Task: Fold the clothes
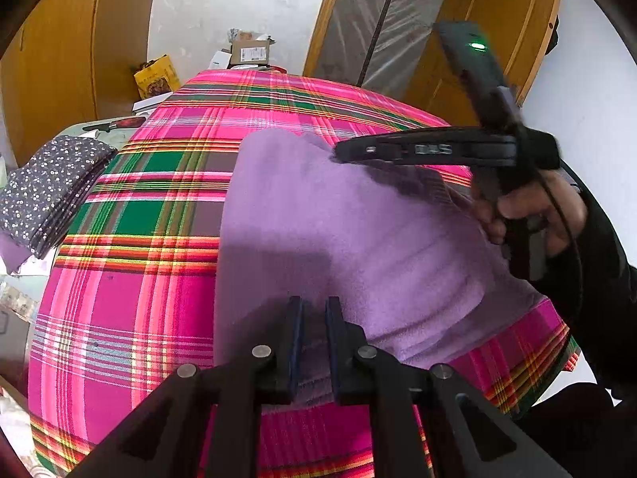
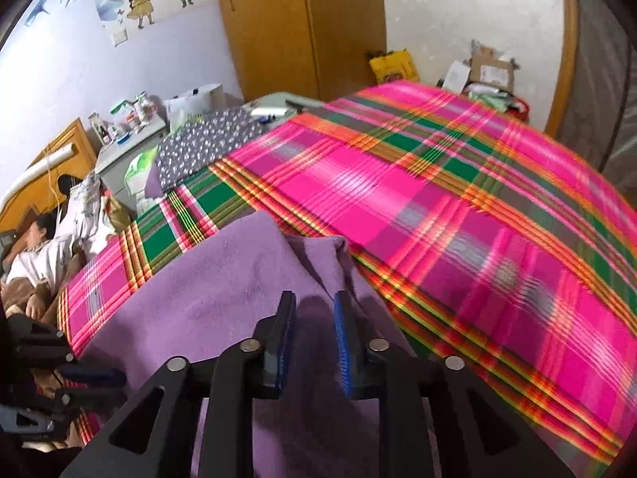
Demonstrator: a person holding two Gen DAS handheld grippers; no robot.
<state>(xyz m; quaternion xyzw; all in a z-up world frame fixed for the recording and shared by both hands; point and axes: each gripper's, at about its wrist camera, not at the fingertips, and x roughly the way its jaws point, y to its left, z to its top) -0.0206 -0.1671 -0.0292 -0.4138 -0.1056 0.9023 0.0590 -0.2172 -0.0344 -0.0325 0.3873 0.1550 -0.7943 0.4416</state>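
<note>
- Purple fleece garment lies flat mid-way across the pink-and-green plaid cloth, spread for folding.
- Left gripper clamps the garment's near edge, pinning it.
- Right gripper hovers parted over the garment's far corner, pads off the fabric.
- Only the right view shows that folded-back corner; only the left shows the hand.

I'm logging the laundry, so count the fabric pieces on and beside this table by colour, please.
Purple garment being folded: 1
Pink plaid tablecloth: 1
Dark floral-print folded cloth: 1
Purple piece under the floral cloth: 1
Total: 4
</note>
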